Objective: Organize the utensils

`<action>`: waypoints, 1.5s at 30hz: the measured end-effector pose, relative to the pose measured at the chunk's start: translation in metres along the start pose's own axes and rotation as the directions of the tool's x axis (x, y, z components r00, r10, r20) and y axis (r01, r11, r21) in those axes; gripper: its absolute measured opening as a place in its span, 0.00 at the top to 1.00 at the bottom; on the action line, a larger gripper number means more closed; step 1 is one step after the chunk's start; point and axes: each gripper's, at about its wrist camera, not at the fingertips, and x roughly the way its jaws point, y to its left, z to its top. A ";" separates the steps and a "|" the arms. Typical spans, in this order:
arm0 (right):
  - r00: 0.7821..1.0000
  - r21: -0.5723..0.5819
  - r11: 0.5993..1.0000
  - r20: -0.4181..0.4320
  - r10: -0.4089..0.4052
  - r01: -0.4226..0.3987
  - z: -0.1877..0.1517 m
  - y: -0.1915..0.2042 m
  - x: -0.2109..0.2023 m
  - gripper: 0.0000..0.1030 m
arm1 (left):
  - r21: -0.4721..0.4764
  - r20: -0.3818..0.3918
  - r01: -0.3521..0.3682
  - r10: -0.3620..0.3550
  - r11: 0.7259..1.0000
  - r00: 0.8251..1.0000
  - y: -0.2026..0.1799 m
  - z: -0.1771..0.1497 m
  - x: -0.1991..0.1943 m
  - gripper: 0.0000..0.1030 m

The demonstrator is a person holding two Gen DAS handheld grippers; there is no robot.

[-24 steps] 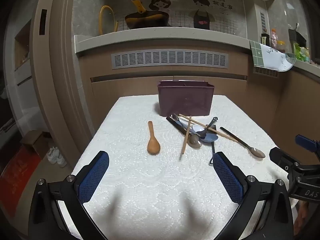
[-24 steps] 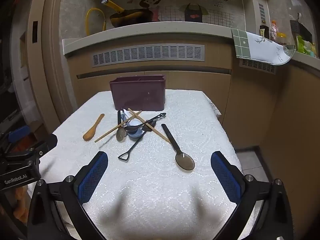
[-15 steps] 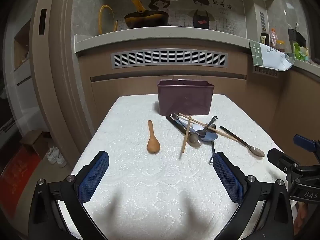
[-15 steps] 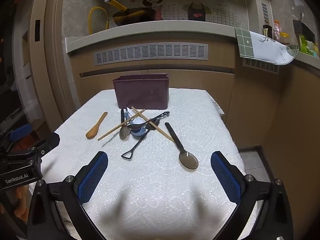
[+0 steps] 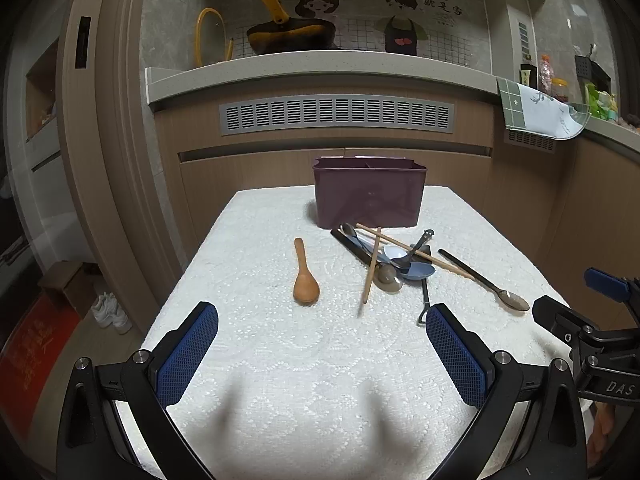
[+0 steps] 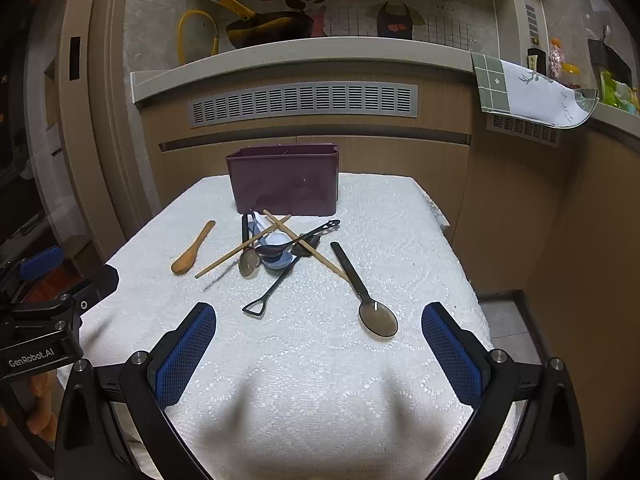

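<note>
Left wrist: bin (image 5: 368,192) interior hidden; both tools (image 5: 322,354) (image 6: 318,352) wide apart, empty.

Utensil pile (image 5: 384,256) before organizer box (image 5: 368,194)

Both the left gripper (image 5: 322,354) and right gripper (image 6: 318,352) hover with jaws spread wide, holding nothing.

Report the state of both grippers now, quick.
Left gripper: jaws open, holding nothing, above the near part of the table.
Right gripper: jaws open, holding nothing, short of the utensils.
</note>
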 end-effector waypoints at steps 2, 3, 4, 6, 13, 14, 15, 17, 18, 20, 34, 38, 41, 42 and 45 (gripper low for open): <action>1.000 0.002 1.000 -0.001 -0.002 0.002 0.000 -0.001 0.000 0.01 | -0.002 -0.001 -0.001 0.001 1.000 1.000 0.001 0.001 0.001 0.00; 1.000 0.002 1.000 0.000 -0.003 0.003 0.001 -0.001 0.000 0.01 | -0.003 -0.002 -0.002 0.002 1.000 1.000 0.001 0.001 0.002 0.00; 1.000 0.001 1.000 0.001 -0.004 0.004 0.001 -0.001 -0.001 0.01 | -0.004 -0.002 -0.002 0.002 1.000 1.000 0.001 0.001 0.002 0.00; 1.000 0.001 1.000 0.001 -0.005 0.005 0.001 0.000 -0.001 0.01 | -0.002 -0.002 -0.002 0.002 1.000 1.000 0.001 0.001 0.003 0.00; 1.000 0.004 1.000 -0.010 -0.004 0.004 0.003 -0.002 0.001 0.01 | -0.002 -0.009 -0.002 0.002 1.000 1.000 0.003 0.002 0.005 0.00; 1.000 0.005 1.000 -0.011 -0.003 0.003 0.003 -0.002 0.001 0.01 | -0.002 -0.008 -0.004 0.004 1.000 1.000 0.002 0.000 0.006 0.00; 1.000 0.005 1.000 -0.011 -0.003 0.003 0.002 -0.002 0.001 0.01 | -0.002 -0.008 -0.005 0.005 1.000 1.000 0.002 0.000 0.006 0.00; 1.000 0.004 1.000 -0.011 -0.004 0.004 0.002 -0.002 0.001 0.01 | -0.002 -0.008 -0.003 0.003 1.000 1.000 0.002 0.000 0.006 0.00; 1.000 0.004 1.000 -0.011 -0.003 0.003 0.002 -0.002 0.001 0.01 | -0.003 -0.008 -0.003 0.003 1.000 1.000 0.002 0.000 0.007 0.00; 1.000 0.005 1.000 -0.010 -0.003 0.004 0.002 -0.002 0.001 0.01 | -0.002 -0.010 -0.003 0.003 1.000 1.000 0.003 0.000 0.008 0.00; 1.000 0.005 1.000 -0.012 -0.005 0.005 0.001 -0.003 0.002 0.01 | 0.000 -0.012 -0.006 0.006 1.000 1.000 0.002 -0.002 0.008 0.00; 1.000 0.005 1.000 -0.012 -0.004 0.004 0.002 -0.002 0.002 0.01 | 0.000 -0.013 -0.007 0.007 1.000 1.000 0.002 -0.003 0.009 0.00; 1.000 0.007 1.000 -0.012 -0.005 0.005 0.001 -0.003 0.002 0.01 | 0.000 -0.014 -0.008 0.008 1.000 1.000 0.002 -0.003 0.009 0.00; 1.000 0.007 1.000 -0.013 -0.005 0.005 0.002 -0.002 0.002 0.01 | 0.000 -0.014 -0.008 0.008 1.000 1.000 0.002 -0.003 0.009 0.00; 1.000 0.007 1.000 -0.013 -0.006 0.006 0.002 -0.002 0.002 0.01 | 0.002 -0.018 -0.007 0.007 1.000 1.000 0.001 -0.005 0.009 0.00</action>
